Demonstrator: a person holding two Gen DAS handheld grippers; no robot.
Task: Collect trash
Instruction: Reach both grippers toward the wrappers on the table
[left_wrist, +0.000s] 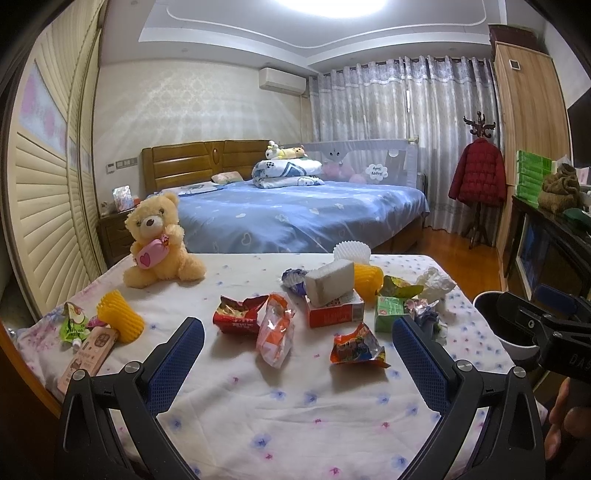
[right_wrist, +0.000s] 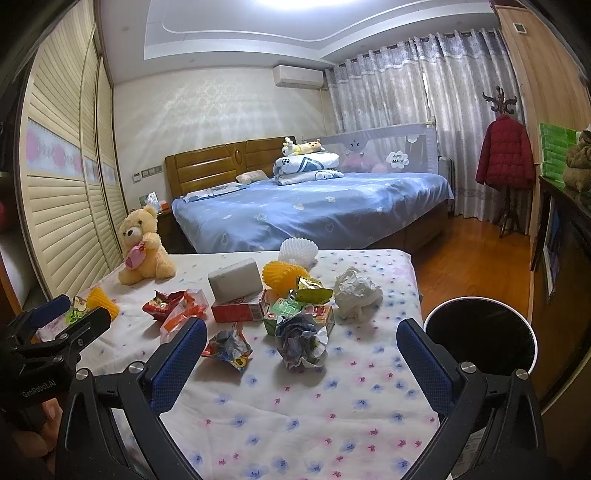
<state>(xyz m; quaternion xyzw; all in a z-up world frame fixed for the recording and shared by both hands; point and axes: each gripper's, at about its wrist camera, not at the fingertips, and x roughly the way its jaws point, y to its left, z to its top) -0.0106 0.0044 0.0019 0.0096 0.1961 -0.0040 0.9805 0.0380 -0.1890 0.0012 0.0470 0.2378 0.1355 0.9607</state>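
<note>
Lying crumpled: colourful wrappers (left_wrist: 275, 334), flattened cartons (left_wrist: 334, 314).

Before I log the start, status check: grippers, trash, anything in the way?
Left gripper and right gripper open, empty. Wrappers, crumpled paper on floral tablecloth. Bin at table's right. Teddy bear clear of trash.

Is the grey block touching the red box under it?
Touching. The right wrist view shows the grey block lying tilted on the red box with no gap; the left wrist view shows the same.
</note>
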